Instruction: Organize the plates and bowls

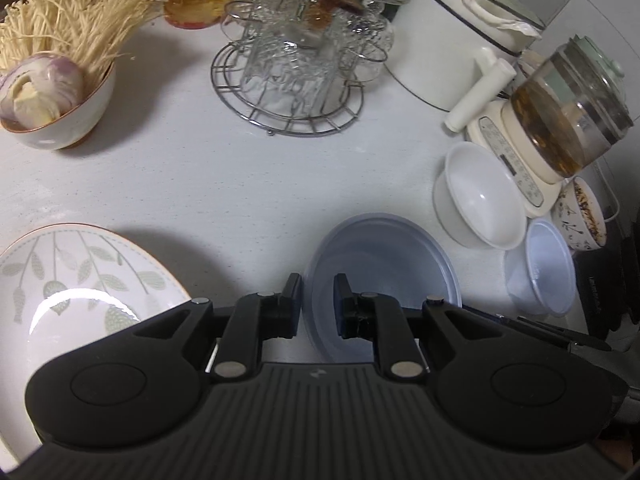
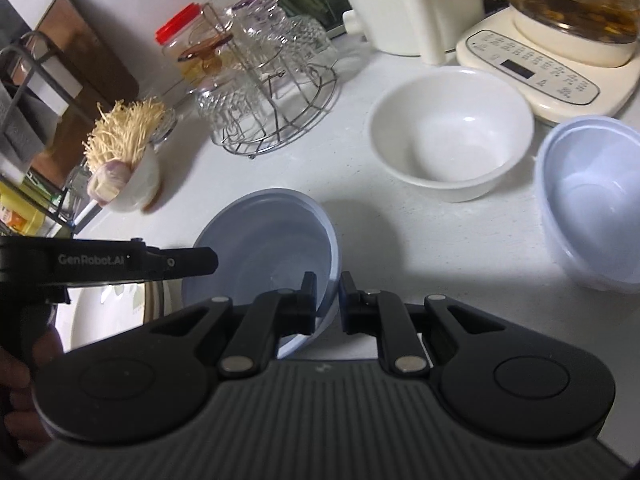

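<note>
Pale blue plastic bowl: sitting on the white speckled counter, near its front edge. Both tools are gripping it at once. Left gripper: its fingers are pinching the bowl's near-left rim wall, one finger inside, one outside. Right gripper: its fingers are clenching the right side of the same rim.

Progress, as judged: sorting is looking barely begun. Nothing is appearing stacked yet. White ceramic bowl, translucent plastic bowl and small floral-print bowl are standing loose and separate along the right side. Leaf-patterned white plate is lying alone to the left of the blue bowl. Nesting the bowls and placing the plate is remaining.

Surroundings: a kitchen counter, crowded along the back.
- Wire rack of upturned glass cups, centre rear.
- White bowl of enoki mushrooms and onion, left rear.
- Cream electric kettle base with glass pot, right rear.
- White jug-shaped appliance, beside it.
- Red-lidded jar and wooden board, far left.
</note>
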`<control>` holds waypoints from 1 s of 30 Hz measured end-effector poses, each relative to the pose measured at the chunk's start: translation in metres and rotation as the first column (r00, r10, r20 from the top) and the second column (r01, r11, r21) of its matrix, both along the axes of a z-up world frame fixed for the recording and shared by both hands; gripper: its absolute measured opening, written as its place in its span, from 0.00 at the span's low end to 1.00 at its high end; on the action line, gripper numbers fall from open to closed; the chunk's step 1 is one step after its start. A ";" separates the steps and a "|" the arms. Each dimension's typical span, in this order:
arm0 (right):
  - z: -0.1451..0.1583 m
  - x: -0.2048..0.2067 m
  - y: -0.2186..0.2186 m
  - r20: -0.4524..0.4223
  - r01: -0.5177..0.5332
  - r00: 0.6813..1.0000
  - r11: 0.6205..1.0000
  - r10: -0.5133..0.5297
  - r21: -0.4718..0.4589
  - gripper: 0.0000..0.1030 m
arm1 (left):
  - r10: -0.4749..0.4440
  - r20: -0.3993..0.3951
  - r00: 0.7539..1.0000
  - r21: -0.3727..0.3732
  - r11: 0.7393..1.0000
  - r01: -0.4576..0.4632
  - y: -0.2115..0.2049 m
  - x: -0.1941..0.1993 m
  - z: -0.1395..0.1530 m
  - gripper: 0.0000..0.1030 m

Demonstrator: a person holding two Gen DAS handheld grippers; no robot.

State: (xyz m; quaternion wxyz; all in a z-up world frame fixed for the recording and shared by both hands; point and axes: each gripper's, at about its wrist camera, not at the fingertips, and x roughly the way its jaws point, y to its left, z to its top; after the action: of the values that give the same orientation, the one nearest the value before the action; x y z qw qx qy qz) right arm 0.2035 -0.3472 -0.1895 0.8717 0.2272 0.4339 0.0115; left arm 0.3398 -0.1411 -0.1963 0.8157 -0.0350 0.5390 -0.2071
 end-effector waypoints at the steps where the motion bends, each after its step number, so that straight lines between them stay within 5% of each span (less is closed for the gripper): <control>1: -0.001 0.002 0.001 -0.002 -0.003 1.000 1.000 0.003 -0.002 0.14 | 0.005 -0.004 1.000 0.001 1.000 -0.005 0.001 0.001 -0.001 0.18; 16: 0.004 0.003 0.007 0.035 0.028 0.999 0.999 -0.027 -0.031 0.17 | -0.021 0.032 0.999 0.013 1.000 0.020 0.012 0.008 0.002 0.22; 18: 0.007 0.002 0.006 0.027 0.048 0.999 0.998 -0.047 -0.038 0.42 | -0.029 0.045 0.999 0.018 0.999 0.028 0.013 0.006 0.006 0.26; 23: 0.023 -0.002 0.003 0.051 0.080 0.996 0.995 -0.077 -0.065 0.67 | -0.041 0.089 0.995 0.048 0.998 0.037 0.015 0.000 0.024 0.37; 30: 0.058 -0.010 0.006 0.095 0.114 0.990 0.986 -0.103 -0.120 0.68 | -0.049 0.119 0.992 0.034 0.998 0.045 0.016 -0.006 0.060 0.44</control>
State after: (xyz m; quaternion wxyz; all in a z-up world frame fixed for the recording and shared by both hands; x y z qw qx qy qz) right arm 0.1933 -0.3408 -0.1316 0.9020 0.1946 0.3818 -0.0531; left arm 0.3336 -0.1254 -0.1358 0.8420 0.0031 0.4928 -0.2196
